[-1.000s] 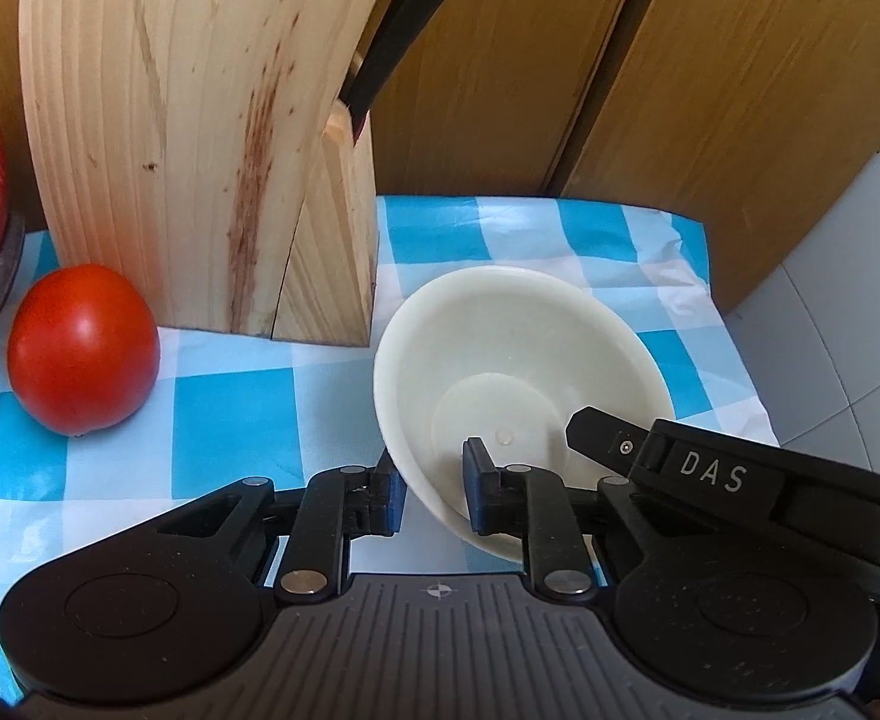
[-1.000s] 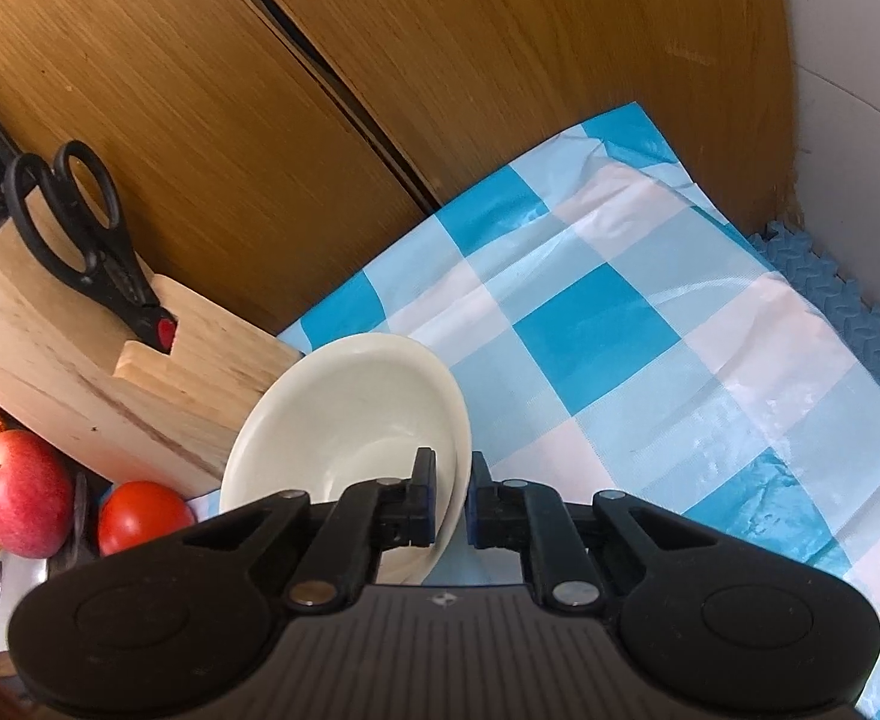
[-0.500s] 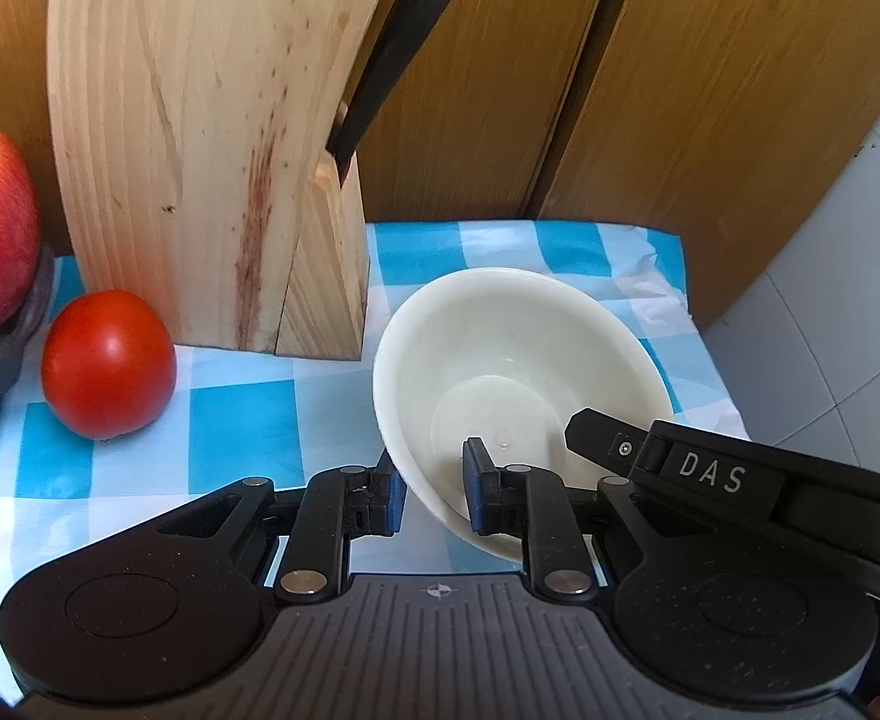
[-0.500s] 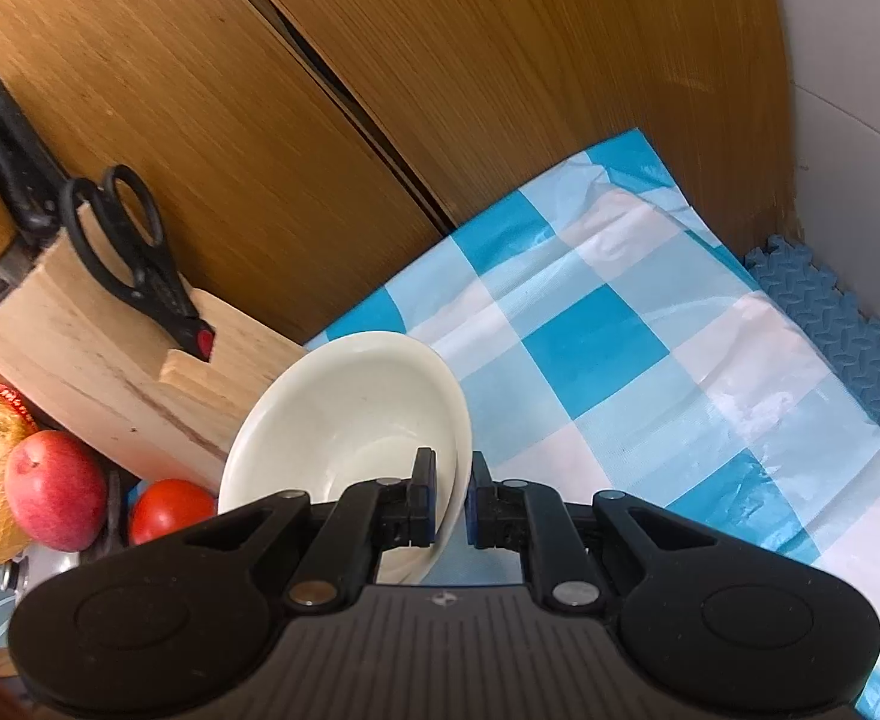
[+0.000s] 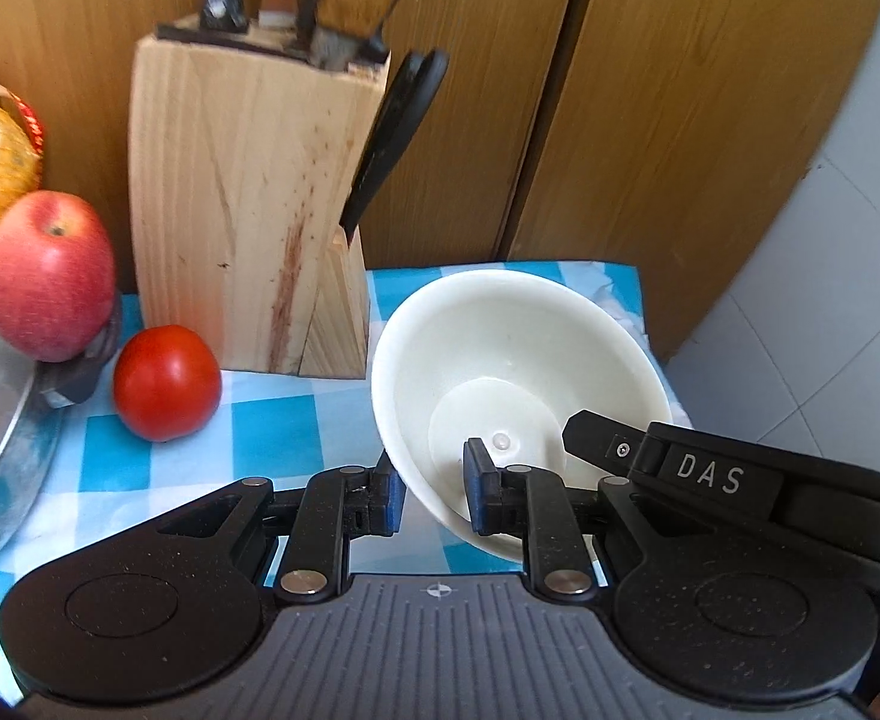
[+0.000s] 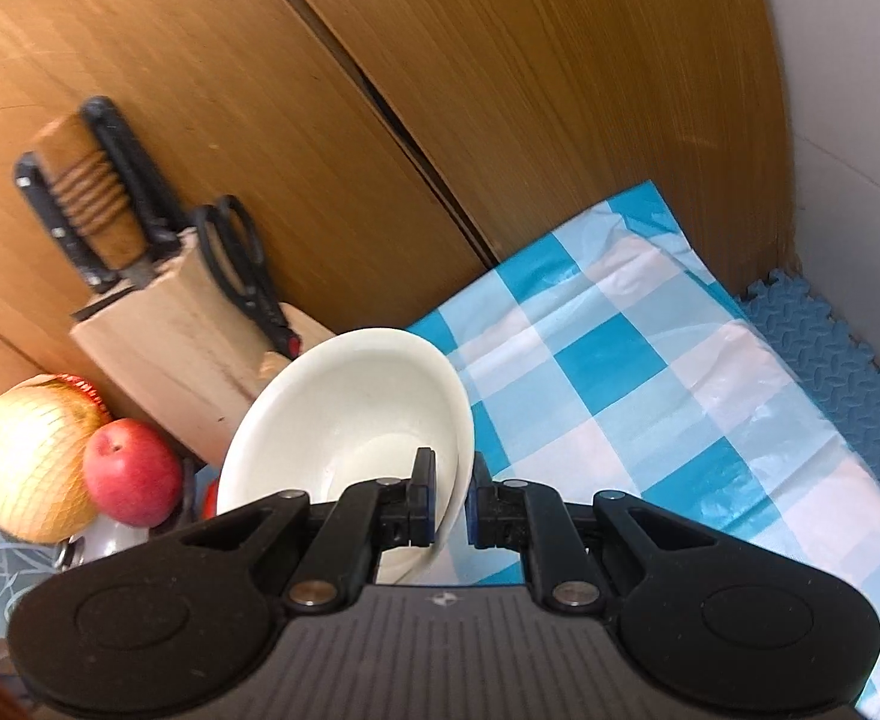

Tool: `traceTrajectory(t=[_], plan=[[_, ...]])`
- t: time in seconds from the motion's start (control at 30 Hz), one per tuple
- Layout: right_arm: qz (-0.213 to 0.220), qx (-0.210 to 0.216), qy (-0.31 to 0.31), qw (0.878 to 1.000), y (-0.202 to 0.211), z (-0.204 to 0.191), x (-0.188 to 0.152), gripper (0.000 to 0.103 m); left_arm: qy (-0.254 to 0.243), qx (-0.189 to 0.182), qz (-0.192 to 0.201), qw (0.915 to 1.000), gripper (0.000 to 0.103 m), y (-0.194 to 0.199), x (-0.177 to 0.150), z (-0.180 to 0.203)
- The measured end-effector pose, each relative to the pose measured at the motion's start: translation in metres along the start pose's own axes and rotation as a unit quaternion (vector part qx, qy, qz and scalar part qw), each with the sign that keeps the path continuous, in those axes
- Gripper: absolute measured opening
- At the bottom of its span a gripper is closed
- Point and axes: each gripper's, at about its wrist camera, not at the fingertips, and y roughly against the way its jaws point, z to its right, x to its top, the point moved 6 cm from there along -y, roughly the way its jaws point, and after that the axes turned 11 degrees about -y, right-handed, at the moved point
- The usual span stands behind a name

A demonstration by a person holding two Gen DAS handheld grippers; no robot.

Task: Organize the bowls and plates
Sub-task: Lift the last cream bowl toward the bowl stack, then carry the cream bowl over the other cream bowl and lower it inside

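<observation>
Both tongs have risen together since a second ago, so the knife block (image 5: 248,210) shows its top and the knife handles come into view. We grip one white bowl (image 5: 517,372) with both tools: our left tongs (image 5: 431,489) pinch its near wall, one pad outside, one inside, nearly shut, and our right tongs (image 6: 451,501) clamp the rim at its 3 o'clock edge just as tightly. We judge the paired hold keeps the tilted bowl steady as it is carried. It hangs above the blue-checked cloth on the bench (image 6: 649,396), with the block at its 10 o'clock. A tomato (image 5: 167,383) and an apple (image 5: 50,285) lie further out toward 9 o'clock.
</observation>
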Motion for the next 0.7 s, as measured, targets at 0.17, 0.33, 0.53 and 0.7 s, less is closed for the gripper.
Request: traceTrajectory(t=[0.17,0.33,0.53,0.7], plan=[[0.014,0.006,0.016,1.0,0.031,-0.011,-0.009,0.011,-0.008,-0.003,0.017,0.9998,0.028,0.033,-0.006,0.002],[0.028,0.015,0.03,0.999,0.062,-0.023,-0.024,0.012,-0.012,-0.004,0.035,0.9993,0.027,0.063,-0.017,0.002],[0.038,0.021,0.057,0.997,0.092,-0.034,-0.053,0.012,-0.016,-0.009,0.046,0.9988,0.027,0.097,-0.042,-0.003],[0.041,0.021,0.075,0.996,0.11,-0.036,-0.082,0.012,-0.016,-0.015,0.051,0.9984,0.027,0.117,-0.067,-0.007]])
